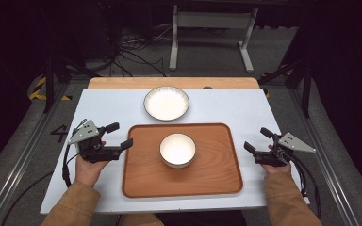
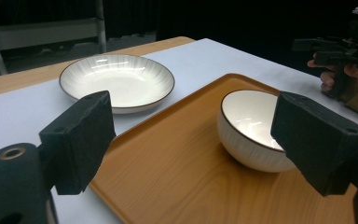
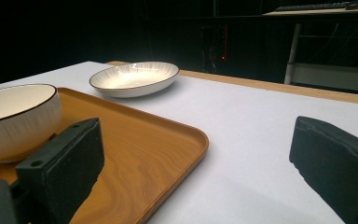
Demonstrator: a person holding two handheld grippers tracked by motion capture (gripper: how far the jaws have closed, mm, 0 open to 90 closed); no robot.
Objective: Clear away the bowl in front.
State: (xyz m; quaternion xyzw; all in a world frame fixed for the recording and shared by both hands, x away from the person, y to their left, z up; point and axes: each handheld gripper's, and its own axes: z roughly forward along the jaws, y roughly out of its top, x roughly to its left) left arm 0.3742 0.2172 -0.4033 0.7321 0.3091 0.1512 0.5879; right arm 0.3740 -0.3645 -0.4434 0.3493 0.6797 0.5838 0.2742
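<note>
Left gripper (image 1: 119, 135) jaws wide, white bowl (image 1: 177, 149) on wooden tray (image 1: 141, 174) ahead; right gripper (image 1: 258, 140) jaws wide, tray beside left jaw.

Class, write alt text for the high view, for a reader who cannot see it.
A white bowl sits in the middle of a wooden tray on a white table, with a shallow white plate beyond the tray. A person holds an open left gripper and an open right gripper on either side of the tray.

bowl (image 1: 177, 149) on tray (image 1: 141, 179), plate (image 1: 166, 103) behind
</note>
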